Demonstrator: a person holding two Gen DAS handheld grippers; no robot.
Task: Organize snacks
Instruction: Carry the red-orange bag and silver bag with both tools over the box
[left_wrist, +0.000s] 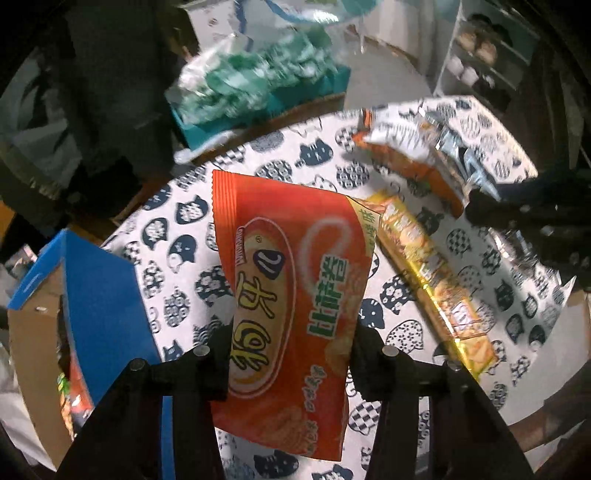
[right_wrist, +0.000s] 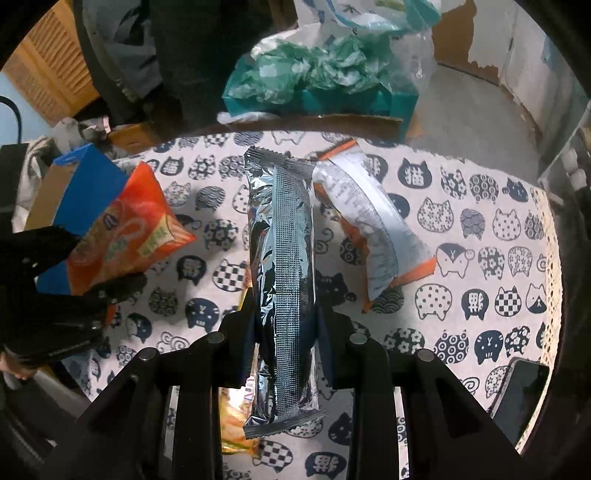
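Note:
My left gripper (left_wrist: 288, 350) is shut on an orange snack bag (left_wrist: 291, 284) and holds it above the cat-print table (left_wrist: 177, 236), right of a blue cardboard box (left_wrist: 99, 280). My right gripper (right_wrist: 284, 332) is shut on a long silver foil packet (right_wrist: 282, 266), held above the table. In the right wrist view the left gripper (right_wrist: 88, 258) with the orange bag (right_wrist: 125, 236) shows at the left, in front of the blue box (right_wrist: 88, 184). A yellow snack packet (left_wrist: 432, 273) lies on the table. A white-and-orange bag (right_wrist: 369, 218) lies beyond it; it also shows in the left wrist view (left_wrist: 399, 144).
A teal box with crumpled plastic bags (right_wrist: 325, 74) stands behind the table. A dark phone (right_wrist: 524, 395) lies at the table's right front edge. A white shelf (left_wrist: 487, 55) stands at the far right. The blue box holds some snack packs (left_wrist: 74, 398).

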